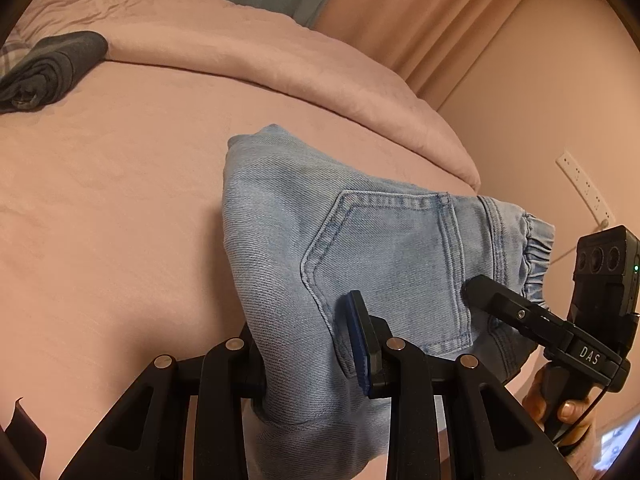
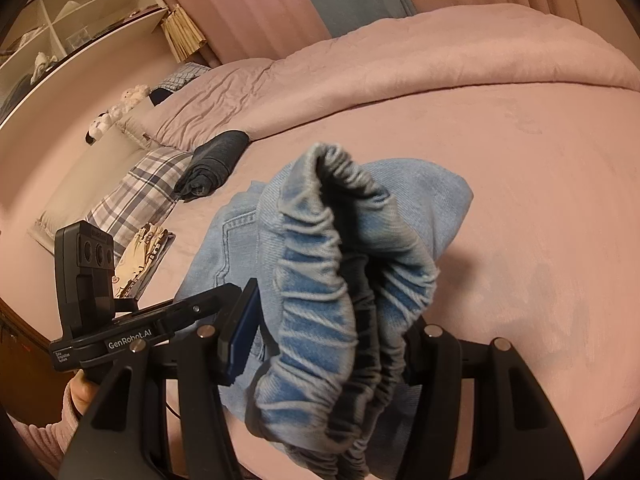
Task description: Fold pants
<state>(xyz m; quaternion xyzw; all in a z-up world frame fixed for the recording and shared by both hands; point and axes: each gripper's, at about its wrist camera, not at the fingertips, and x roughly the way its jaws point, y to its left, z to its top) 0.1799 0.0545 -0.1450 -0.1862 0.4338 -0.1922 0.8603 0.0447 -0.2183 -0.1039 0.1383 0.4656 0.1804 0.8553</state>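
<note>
I had the left hand-held gripper clamped on the pants by the pocket and the right hand-held gripper on the elastic waistband, lifted above the bed (soft, floppy denim, best pinched at seams).

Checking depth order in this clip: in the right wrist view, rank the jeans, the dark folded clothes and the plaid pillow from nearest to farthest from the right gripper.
1. jeans, held in the right gripper.
2. dark folded clothes, upper left on the bed.
3. plaid pillow, just left of them; nearly level, too close to call.
</note>
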